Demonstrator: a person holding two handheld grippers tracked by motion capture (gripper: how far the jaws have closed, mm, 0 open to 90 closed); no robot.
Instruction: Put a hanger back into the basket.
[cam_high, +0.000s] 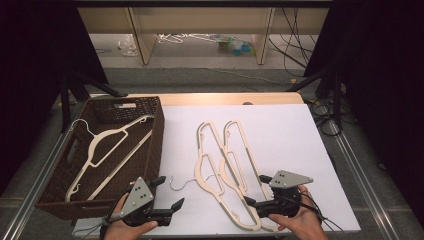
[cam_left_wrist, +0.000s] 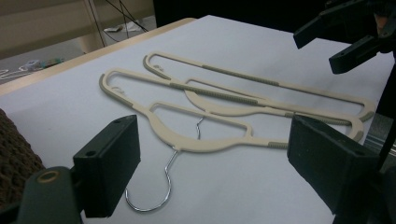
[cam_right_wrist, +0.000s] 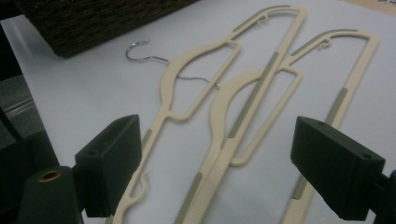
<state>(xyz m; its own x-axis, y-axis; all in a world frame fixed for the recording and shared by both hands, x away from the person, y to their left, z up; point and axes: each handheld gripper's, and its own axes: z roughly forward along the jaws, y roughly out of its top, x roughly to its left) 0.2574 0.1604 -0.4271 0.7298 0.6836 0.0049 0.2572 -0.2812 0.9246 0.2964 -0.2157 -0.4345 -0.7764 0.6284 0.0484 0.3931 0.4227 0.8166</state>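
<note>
On the white table (cam_high: 280, 130), two cream hangers lay side by side and partly overlapped, between my two grippers and to the right of the wicker basket (cam_high: 150, 150). The left hanger (cam_high: 205, 165) had its wire hook (cam_high: 177, 184) pointing toward the basket; the right hanger (cam_high: 237, 160) crossed its lower arm. A third hanger (cam_high: 107, 150) already lay inside the basket.

My left gripper (cam_high: 167, 195) stood near the wire hook, jaws spread and empty. My right gripper (cam_high: 257, 190) sat over the near ends of the pair, jaws released at full spread, nothing between the pads.

Assessment: the step in hand appeared to be picking the left hanger for the basket. The overlap was the main hazard; lifting one could drag the other. I judged it sound to grip the left hanger's neck beside the hook, clear of the crossing, and raise it level.
</note>
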